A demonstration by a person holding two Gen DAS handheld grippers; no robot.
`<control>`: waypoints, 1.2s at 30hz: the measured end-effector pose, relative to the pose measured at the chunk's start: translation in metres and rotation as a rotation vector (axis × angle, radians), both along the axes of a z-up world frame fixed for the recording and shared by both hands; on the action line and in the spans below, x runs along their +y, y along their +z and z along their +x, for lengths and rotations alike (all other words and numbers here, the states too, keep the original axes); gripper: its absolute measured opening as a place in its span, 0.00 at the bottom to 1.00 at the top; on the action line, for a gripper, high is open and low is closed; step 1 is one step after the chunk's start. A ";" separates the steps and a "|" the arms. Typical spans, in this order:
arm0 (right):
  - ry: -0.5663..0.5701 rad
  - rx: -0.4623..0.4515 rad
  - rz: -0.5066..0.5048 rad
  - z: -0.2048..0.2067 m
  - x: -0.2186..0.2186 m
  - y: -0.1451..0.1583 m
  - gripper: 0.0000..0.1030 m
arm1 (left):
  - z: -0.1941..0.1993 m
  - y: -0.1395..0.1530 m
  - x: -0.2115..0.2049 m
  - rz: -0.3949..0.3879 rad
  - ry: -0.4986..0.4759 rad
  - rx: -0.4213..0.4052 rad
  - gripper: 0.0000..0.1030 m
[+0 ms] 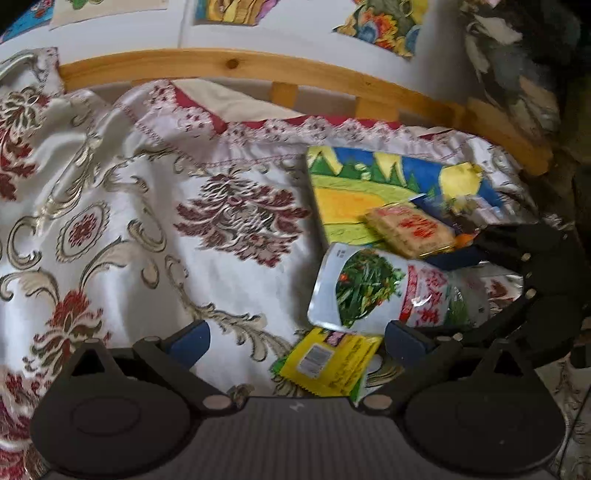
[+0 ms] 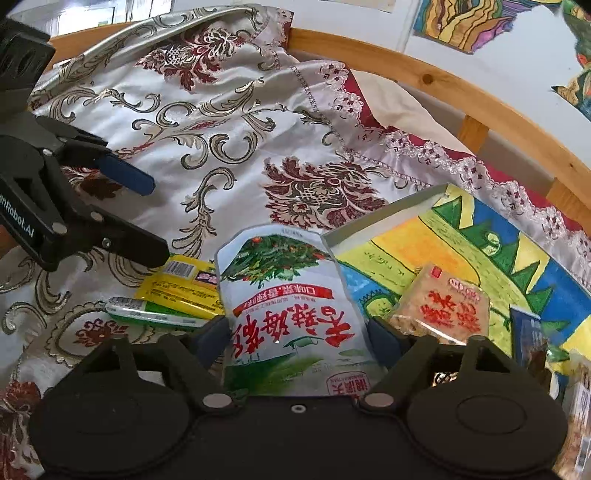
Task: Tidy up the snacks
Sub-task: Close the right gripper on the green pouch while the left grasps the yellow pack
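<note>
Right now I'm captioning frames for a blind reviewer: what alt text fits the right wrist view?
The right gripper straddles a white seaweed snack pouch, its blue pads at the pouch's edges, on a floral satin bedspread. A yellow packet lies left of it, a rice cracker pack right on a painted board; the open left gripper reaches in from the left.

Looks like a home bedroom. A bed w/ a pine bed rail (image 1: 258,70) runs across ahead of both grippers, a shiny damask bedspread (image 1: 110,206) w/ red flowers spread below them. On the white wall (image 2: 517,70) beyond the rail hang bright hand-painted pictures (image 1: 384,26). Another painting (image 2: 491,247) lies flat on the bed, ahead-right of the right gripper.
</note>
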State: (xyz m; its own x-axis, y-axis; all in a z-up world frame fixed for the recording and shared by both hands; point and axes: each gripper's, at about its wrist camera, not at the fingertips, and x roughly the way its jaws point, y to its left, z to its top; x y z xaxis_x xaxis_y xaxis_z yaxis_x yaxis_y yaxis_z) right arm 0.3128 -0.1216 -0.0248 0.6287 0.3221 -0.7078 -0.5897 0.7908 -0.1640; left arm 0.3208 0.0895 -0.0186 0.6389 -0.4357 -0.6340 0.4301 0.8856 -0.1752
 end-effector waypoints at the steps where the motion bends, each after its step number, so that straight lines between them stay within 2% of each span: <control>1: 0.003 -0.013 -0.010 -0.004 0.000 -0.001 0.75 | -0.001 0.002 0.000 -0.003 -0.003 -0.003 1.00; 9: -0.013 -0.094 -0.019 -0.053 -0.018 0.011 0.59 | -0.005 -0.006 -0.019 0.107 -0.101 0.017 1.00; 11: -0.021 -0.098 -0.009 -0.069 -0.025 0.015 0.54 | -0.004 -0.013 -0.029 0.150 -0.124 0.024 1.00; 15: -0.074 -0.076 0.038 -0.102 -0.049 0.020 0.52 | 0.001 -0.024 -0.048 0.221 -0.150 0.017 1.00; 20: -0.202 -0.024 0.124 -0.147 -0.093 0.020 0.52 | 0.017 -0.027 -0.066 0.225 -0.165 0.033 0.99; 24: -0.304 0.017 0.196 -0.178 -0.123 0.014 0.52 | 0.034 -0.033 -0.075 0.225 -0.194 0.106 0.99; 28: -0.350 0.023 0.235 -0.181 -0.130 0.012 0.52 | 0.044 -0.037 -0.071 0.214 -0.182 0.172 0.86; 33: -0.341 0.012 0.281 -0.175 -0.127 0.012 0.53 | 0.046 -0.032 -0.057 0.092 -0.137 0.256 0.60; 36: -0.350 0.016 0.299 -0.174 -0.127 0.010 0.53 | 0.041 -0.031 -0.060 0.066 -0.125 0.282 0.54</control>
State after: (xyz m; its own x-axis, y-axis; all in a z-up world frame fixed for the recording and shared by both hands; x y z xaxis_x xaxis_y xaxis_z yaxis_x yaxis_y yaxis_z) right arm 0.1392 -0.2490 -0.0146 0.7257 0.2837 -0.6268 -0.2792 0.9541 0.1087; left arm 0.3614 0.0297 -0.0497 0.3781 -0.4523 -0.8078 0.4795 0.8421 -0.2471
